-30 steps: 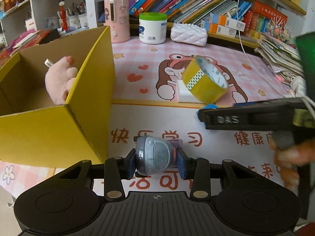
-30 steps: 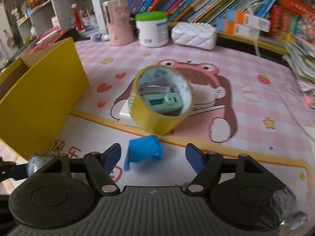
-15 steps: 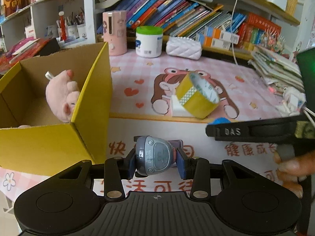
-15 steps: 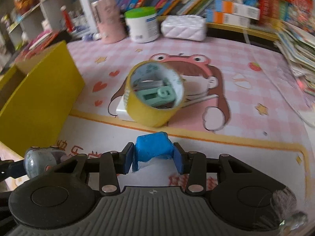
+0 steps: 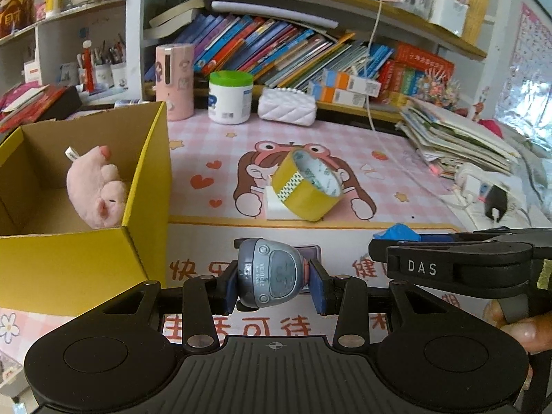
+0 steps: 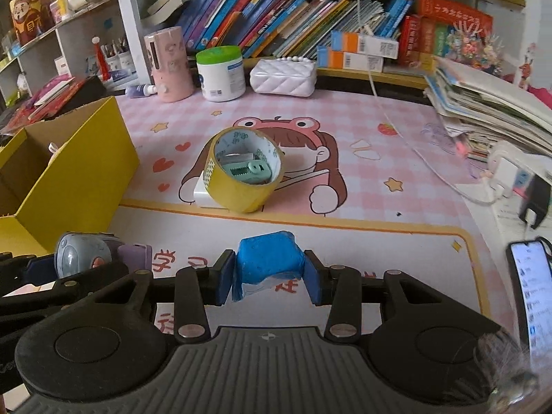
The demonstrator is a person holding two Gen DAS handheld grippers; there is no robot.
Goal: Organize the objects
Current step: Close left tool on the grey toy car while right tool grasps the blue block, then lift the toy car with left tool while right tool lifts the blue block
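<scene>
Left gripper clamped on grey toy timer, right gripper clamped on blue block, its underside hidden; yellow box at 9 o'clock, pink plush inside partly hidden by wall; tape roll at 12 hides most of a green item.

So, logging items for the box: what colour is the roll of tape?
Yellow, with a white inner core; the roll of tape shows best in the right wrist view.
</scene>
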